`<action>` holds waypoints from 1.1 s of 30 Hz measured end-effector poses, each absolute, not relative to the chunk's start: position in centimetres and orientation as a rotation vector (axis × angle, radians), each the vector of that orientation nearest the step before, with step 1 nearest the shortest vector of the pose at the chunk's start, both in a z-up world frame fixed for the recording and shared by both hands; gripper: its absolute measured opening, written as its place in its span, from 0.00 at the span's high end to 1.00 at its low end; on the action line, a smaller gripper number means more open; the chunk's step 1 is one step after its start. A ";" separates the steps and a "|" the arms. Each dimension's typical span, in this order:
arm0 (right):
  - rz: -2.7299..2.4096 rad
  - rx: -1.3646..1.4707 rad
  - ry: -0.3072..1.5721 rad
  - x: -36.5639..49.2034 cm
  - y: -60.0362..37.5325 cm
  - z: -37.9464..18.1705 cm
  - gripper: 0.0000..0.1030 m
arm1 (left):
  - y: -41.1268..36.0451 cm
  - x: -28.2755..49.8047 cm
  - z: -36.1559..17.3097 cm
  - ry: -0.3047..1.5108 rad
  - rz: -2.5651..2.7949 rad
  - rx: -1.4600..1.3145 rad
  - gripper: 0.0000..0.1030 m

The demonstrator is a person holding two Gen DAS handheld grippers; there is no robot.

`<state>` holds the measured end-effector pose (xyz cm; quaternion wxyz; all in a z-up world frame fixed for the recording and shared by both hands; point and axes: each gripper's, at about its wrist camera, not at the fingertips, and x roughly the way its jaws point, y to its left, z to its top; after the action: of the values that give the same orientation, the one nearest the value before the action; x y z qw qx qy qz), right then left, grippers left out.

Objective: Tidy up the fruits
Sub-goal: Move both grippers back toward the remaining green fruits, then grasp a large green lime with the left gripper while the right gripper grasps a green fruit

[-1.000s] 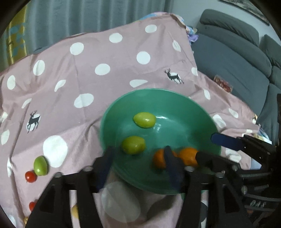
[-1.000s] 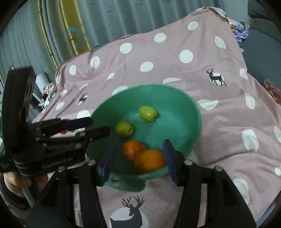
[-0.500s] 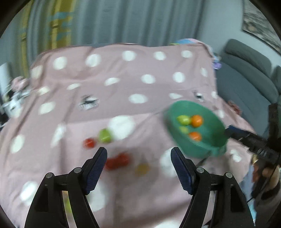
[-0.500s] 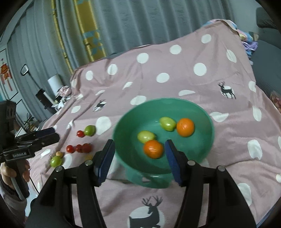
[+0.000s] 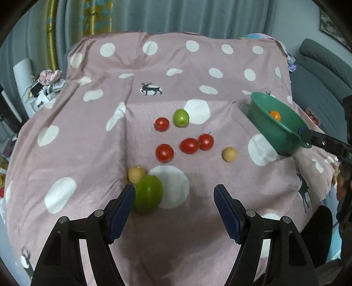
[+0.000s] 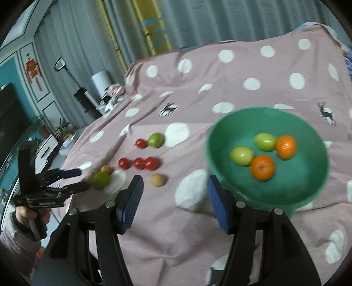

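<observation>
My left gripper [image 5: 175,198] is open low over the pink spotted cloth. A large green fruit [image 5: 148,193] lies on the cloth just inside its left finger, with a tan fruit [image 5: 137,173] behind it. Several red tomatoes [image 5: 188,145], a smaller green fruit [image 5: 181,117] and another tan fruit [image 5: 229,154] lie beyond. The green bowl [image 6: 268,109] holds two oranges [image 6: 263,167] and two yellow-green fruits [image 6: 242,155]. My right gripper [image 6: 175,198] is open over bare cloth, its right finger against the bowl's near left side. In the right wrist view, the left gripper [image 6: 82,180] points at the large green fruit [image 6: 101,179].
The cloth drapes over a raised surface and falls away at its edges. A grey sofa [image 5: 325,72] stands to the right, and curtains [image 5: 176,15] hang behind. Clutter [image 5: 46,83] sits off the cloth's left side. A sleeved hand [image 6: 24,215] holds the left gripper.
My left gripper swung from over the bowl to the loose fruit on the left and came down beside the large green fruit. My right gripper shifted left, so the bowl now lies right of its fingers.
</observation>
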<state>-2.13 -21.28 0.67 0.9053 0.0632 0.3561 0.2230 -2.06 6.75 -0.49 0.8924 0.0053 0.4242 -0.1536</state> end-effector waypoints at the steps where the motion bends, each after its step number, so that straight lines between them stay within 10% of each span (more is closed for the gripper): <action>1: 0.467 0.124 0.739 -2.3 -20.9 0.6 0.41 | 6.8 -1.8 -0.7 0.882 -0.320 0.009 0.31; 33: 0.555 0.107 0.873 4.3 -14.6 -1.3 0.41 | 6.7 1.7 -5.3 0.996 -0.336 0.165 0.64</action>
<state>4.32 -14.62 -1.26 0.8678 0.0513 0.4169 0.2654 1.66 6.66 -5.28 0.8618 0.0784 0.4750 -0.1600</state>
